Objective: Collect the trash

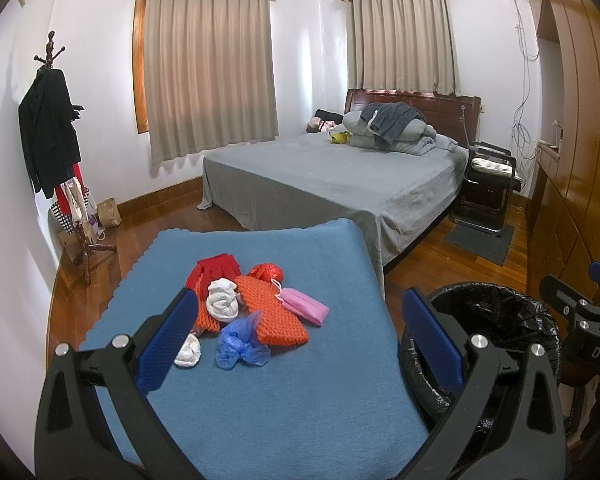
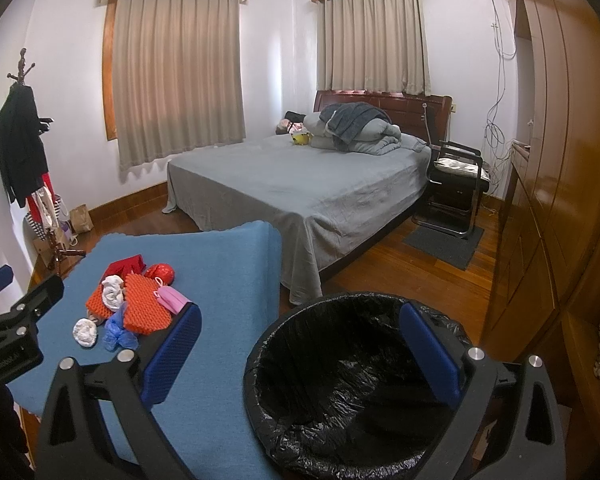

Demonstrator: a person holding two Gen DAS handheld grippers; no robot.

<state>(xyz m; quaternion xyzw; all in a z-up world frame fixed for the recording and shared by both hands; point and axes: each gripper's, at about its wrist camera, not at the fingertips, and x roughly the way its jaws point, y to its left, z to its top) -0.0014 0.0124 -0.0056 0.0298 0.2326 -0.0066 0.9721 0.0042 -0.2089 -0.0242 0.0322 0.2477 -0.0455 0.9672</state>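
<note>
Left wrist view: spread fingers [image 1: 172, 344] hide part of the orange mesh [image 1: 268, 316], seemingly foam.

The bin [image 1: 496, 312] is half hidden behind the left claw [image 1: 300, 344].

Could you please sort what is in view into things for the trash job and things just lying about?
For the job:
bin
orange mesh
pink mask
blue bag
white wad
tissue ball
red wrap
red paper

Just lying about:
bed
coat rack
chair
paper bag
</note>
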